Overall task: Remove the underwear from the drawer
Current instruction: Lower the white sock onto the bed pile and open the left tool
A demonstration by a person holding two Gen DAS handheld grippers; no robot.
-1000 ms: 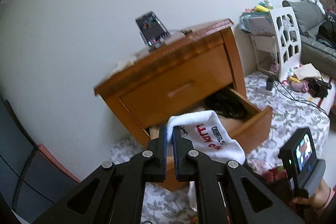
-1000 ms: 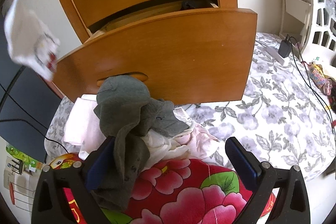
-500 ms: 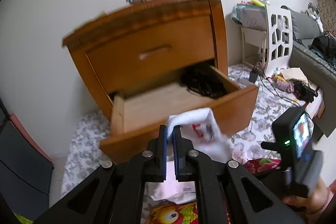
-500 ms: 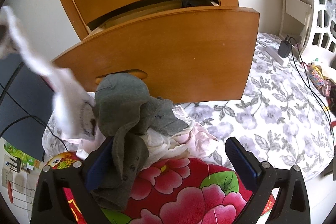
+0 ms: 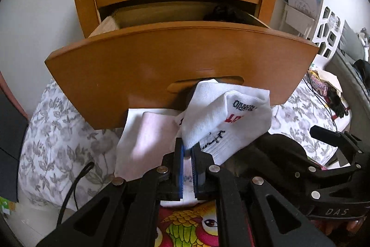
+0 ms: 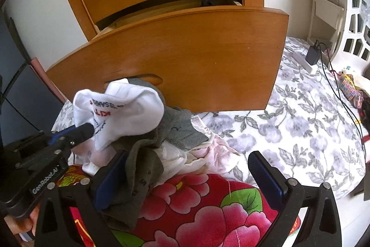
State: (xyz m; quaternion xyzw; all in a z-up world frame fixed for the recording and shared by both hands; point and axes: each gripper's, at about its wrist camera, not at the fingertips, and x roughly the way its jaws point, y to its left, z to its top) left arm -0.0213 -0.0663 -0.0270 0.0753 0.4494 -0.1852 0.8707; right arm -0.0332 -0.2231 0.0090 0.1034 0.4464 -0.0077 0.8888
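Lowered from above the drawer [image 5: 180,66], left gripper [image 5: 187,152] clenches white garment [image 5: 222,117] over the pile [image 6: 175,138]; best released gently there, right gripper [image 6: 187,175] gaping empty.

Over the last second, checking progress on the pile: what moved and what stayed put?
The left gripper, jaws shut on the white garment, carried it down from in front of the dresser onto the clothes pile. The right gripper stayed open over the pile; the drawer remains pulled out.

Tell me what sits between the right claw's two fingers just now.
In the right wrist view, the open right claw straddles the clothes pile: a grey garment drapes over its left finger, with pale pink clothing and the red floral fabric between.
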